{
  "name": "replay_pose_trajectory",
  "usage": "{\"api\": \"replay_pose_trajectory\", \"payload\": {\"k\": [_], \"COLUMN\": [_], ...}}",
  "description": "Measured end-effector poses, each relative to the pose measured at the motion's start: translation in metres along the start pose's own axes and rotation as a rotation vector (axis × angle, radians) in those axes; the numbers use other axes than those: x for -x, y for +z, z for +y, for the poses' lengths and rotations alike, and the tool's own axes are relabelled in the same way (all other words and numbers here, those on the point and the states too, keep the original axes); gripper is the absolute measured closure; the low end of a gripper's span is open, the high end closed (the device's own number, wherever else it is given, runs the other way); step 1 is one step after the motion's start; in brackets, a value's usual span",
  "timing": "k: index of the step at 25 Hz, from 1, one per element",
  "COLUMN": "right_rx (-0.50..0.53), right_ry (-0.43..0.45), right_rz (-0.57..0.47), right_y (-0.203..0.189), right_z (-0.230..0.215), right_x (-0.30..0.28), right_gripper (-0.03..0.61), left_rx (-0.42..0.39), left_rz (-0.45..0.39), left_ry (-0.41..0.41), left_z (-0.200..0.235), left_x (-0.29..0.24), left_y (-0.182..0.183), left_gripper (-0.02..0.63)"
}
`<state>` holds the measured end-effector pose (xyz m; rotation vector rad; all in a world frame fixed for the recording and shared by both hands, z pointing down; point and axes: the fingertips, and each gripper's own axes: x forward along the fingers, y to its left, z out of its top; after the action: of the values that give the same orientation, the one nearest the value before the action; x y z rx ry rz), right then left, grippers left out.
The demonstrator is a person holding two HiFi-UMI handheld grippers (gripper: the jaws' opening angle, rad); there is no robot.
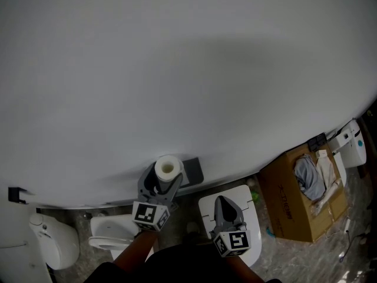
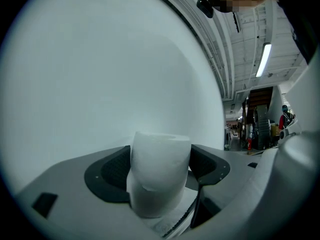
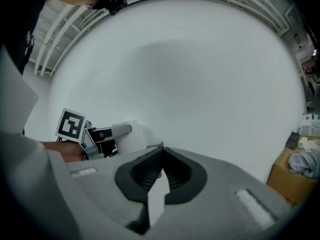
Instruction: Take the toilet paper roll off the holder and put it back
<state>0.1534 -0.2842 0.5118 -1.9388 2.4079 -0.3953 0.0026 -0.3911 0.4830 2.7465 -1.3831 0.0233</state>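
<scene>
Head view: one toilet paper roll (image 1: 167, 168) inside open left hand-held gripper (image 1: 164, 179); right hand-held gripper (image 1: 223, 201) closed.

plain white wall (image 1: 177, 69); grey stone floor (image 1: 330, 258); open cardboard box (image 1: 285, 202) standing at the right

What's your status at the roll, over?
Left gripper open, straddling toilet paper roll. Right gripper shut, empty. Roll at wall holder. Nothing blocking.
</scene>
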Motion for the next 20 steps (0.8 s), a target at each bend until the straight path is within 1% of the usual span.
{"api": "replay_pose_trajectory", "payload": {"k": [2,5,7,10,14,17,20], "right_rx": [0.004,0.02,0.023,0.025,0.043,0.007,-0.014], "right_ry": [-0.002,-0.006,-0.011,-0.01,0.014,0.033,0.086], "right_rz": [-0.002,-0.019,-0.029,-0.031,-0.042,-0.036,-0.047], "right_y": [0.001,0.007,0.01,0.01,0.01,0.009,0.014], "right_z": [-0.003,-0.008,-0.011,-0.008,0.013,0.033,0.068], "right_x": [0.0,-0.001,-0.002,0.002,0.009,0.018,0.034], "right_gripper": [0.58,0.58,0.58,0.58,0.58,0.58,0.58], "left_rx": [0.0,0.005,0.011,-0.016,-0.022,-0.014,-0.014], "left_rz": [-0.006,-0.018,-0.046,-0.09,-0.142,-0.175,-0.199], "left_ry": [-0.008,-0.028,-0.045,-0.062,-0.061,-0.048,-0.024], "left_z": [0.0,-0.001,-0.003,-0.009,-0.008,-0.006,-0.002], "left_x": [0.003,0.005,0.006,0.016,0.043,0.074,0.113], "left_y": [0.0,0.001,0.007,0.025,0.05,0.07,0.089], "left_gripper": [0.277,0.284,0.287,0.287,0.287,0.287,0.287]}}
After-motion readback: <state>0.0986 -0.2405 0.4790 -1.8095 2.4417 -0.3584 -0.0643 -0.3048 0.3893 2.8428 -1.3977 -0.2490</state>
